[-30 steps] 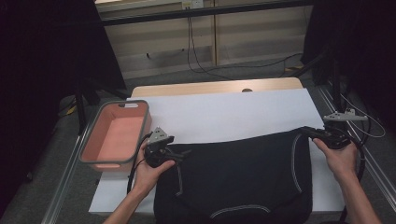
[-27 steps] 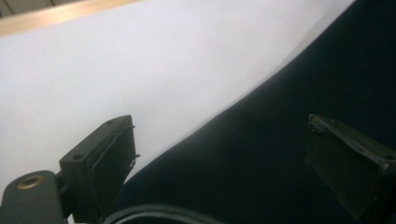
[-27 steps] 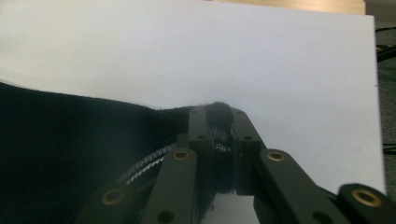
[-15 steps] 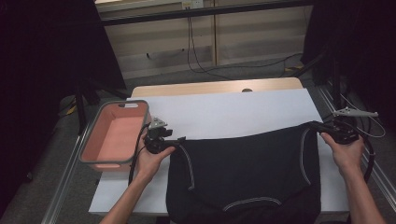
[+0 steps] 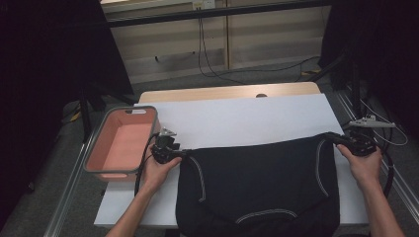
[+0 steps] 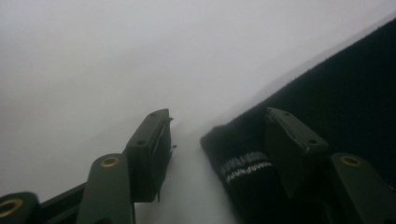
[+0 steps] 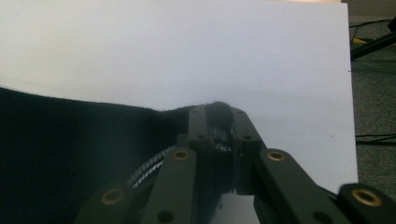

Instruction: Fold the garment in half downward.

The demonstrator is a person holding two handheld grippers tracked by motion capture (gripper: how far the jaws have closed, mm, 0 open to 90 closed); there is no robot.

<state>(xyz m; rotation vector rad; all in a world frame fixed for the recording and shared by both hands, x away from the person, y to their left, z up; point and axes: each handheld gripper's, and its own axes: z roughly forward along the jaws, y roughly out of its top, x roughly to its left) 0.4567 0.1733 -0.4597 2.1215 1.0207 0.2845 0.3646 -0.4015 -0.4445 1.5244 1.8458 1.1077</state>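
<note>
The white counter (image 5: 247,118) lies bare across the upper middle of the high view, giving a hand-held gripper open passage there, while the pink bin (image 5: 121,143) blocks the left edge and the black garment (image 5: 257,187) covers the lower middle.

Place: I work in a lab recording bay.
Evidence: dark curtains (image 5: 54,74), metal frame rails (image 5: 66,197), loose floor cables (image 5: 207,54), white-covered table (image 5: 247,118).

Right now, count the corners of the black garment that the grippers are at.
2. The left gripper has the garment's far left corner between its open fingers; the right gripper is shut on the far right corner. The near edge overhangs the table.
</note>
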